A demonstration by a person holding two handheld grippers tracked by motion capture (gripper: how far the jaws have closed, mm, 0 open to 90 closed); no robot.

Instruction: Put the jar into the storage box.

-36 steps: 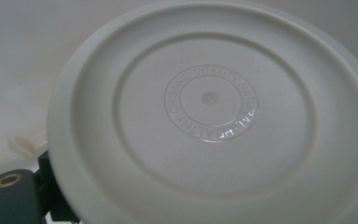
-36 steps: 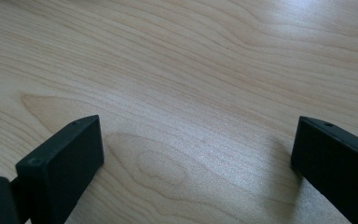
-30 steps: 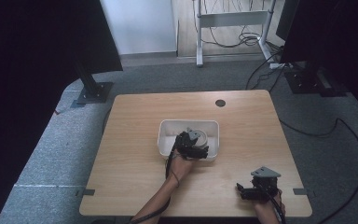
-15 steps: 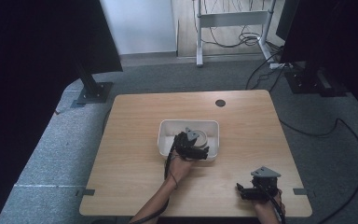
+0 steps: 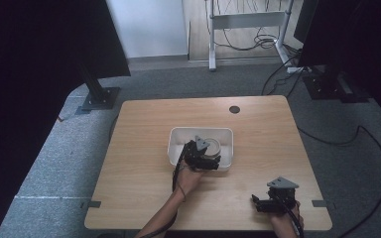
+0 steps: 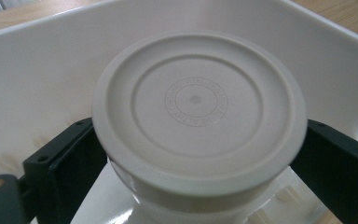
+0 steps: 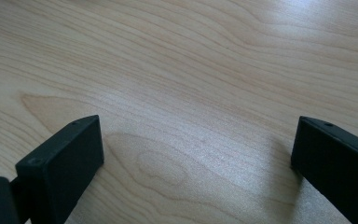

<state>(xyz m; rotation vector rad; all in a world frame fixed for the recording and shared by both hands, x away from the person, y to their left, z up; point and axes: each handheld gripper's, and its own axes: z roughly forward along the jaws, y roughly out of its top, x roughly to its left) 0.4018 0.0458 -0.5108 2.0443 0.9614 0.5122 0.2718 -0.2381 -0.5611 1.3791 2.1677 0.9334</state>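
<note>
**Q:** Layout of the table (image 5: 144, 129), as seen from the high view?

**A:** Wooden top with a white tray (image 5: 175, 148) near its middle and a small dark round hole (image 5: 234, 109) toward the far edge. Grey carpet surrounds it, with cables (image 5: 248, 42) on the floor beyond the far side.

**Q:** Position of the left gripper (image 5: 204, 157)?

**A:** Over the near part of the tray, held by the person's left hand (image 5: 188, 179), whose forearm enters from the near edge.

**Q:** Its grasp?

**A:** In the left gripper view the two black jaws stand one on each side of a round container, just below its beige lid (image 6: 198, 109), and appear to touch the body. The gripper is clenched around the container (image 6: 168, 205).

**Q:** Location of the container?

**A:** Inside the white tray (image 6: 42, 79); the tray wall rises behind it. The lid carries concentric rings and a ring of embossed lettering too small to read.

**Q:** Right gripper (image 5: 259, 204)?

**A:** Near the right near corner of the table, well apart from the tray, held in the right hand (image 5: 284, 223). In the right gripper view its jaws are spread wide over bare wood grain (image 7: 191, 93), released, with nothing between them.
</note>
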